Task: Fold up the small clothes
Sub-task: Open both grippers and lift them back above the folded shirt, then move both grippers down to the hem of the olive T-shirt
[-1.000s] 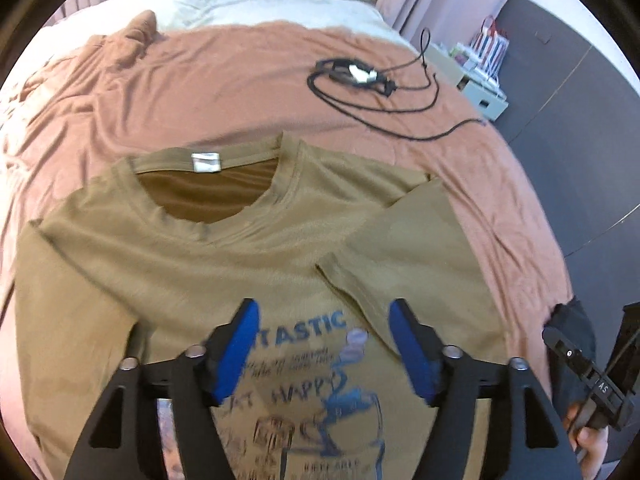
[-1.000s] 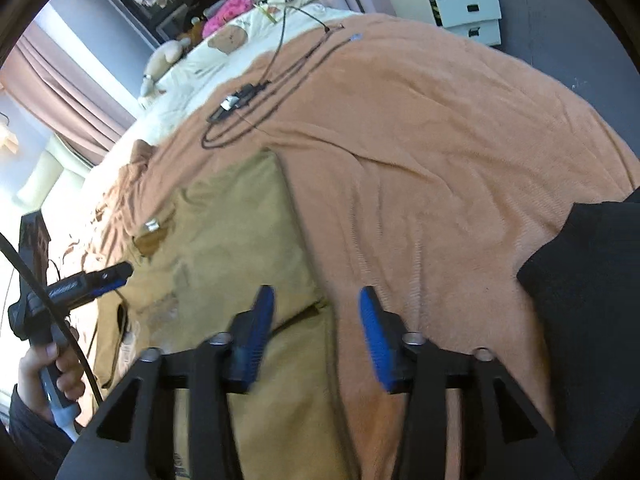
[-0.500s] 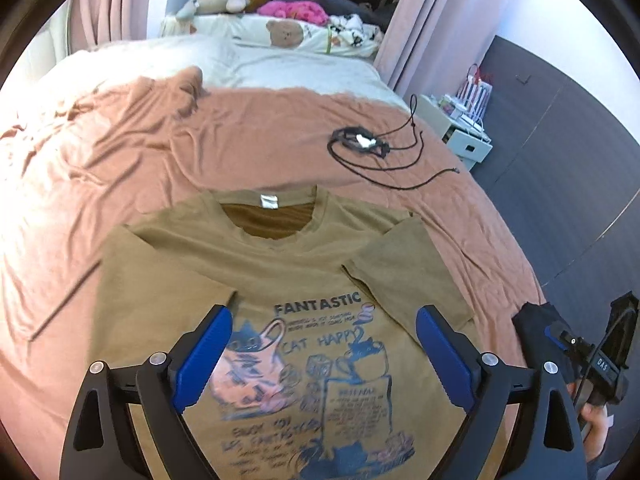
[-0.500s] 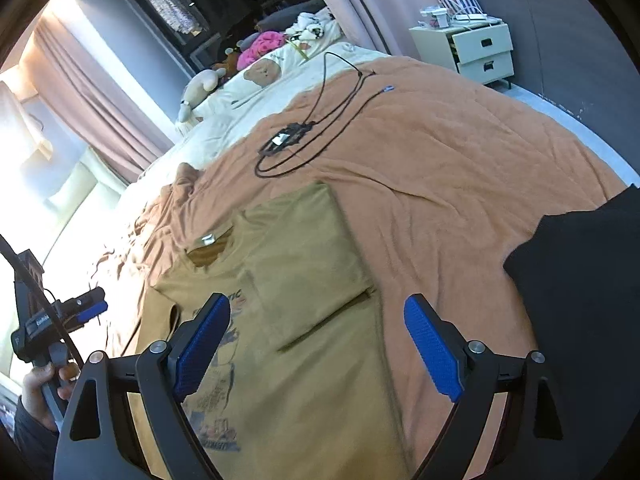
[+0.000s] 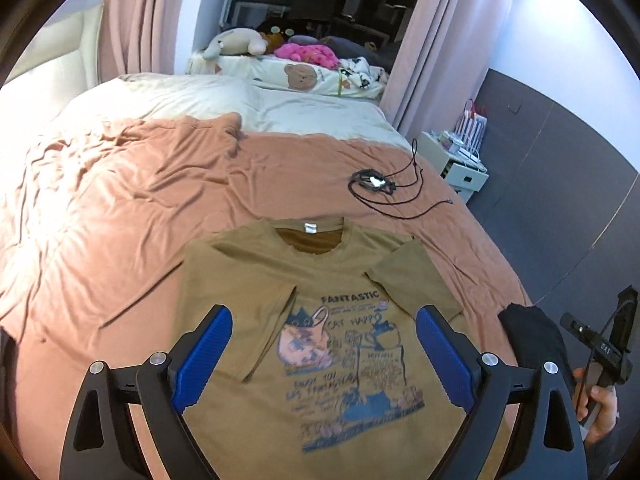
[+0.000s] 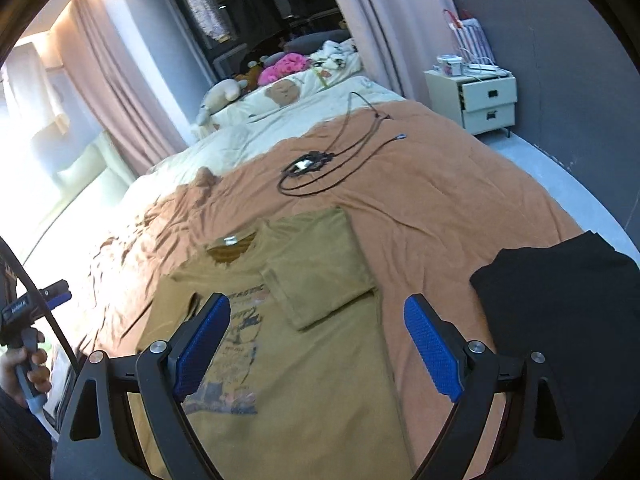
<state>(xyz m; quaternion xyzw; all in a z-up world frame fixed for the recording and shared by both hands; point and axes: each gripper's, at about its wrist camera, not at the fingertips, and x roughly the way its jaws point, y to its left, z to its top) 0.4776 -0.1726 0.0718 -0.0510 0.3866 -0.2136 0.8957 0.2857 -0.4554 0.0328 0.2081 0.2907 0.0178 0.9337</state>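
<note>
With both sleeves folded in, L gripper [image 5: 322, 356] & R gripper [image 6: 316, 348] hung open, empty; careless hem grab could unfold tee [image 5: 320, 320] on bed [image 5: 120, 220].

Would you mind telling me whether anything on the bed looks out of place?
A tangled black cable lies loose on the orange bedspread beyond the tan T-shirt; it has no part in folding. Otherwise nothing stands out.

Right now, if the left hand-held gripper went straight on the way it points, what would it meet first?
Most likely the T-shirt lying on the bedspread, around its printed chest. The left hand-held gripper is open, nothing between its fingers, and nothing else shows in that line; depth is hard to judge.
</note>
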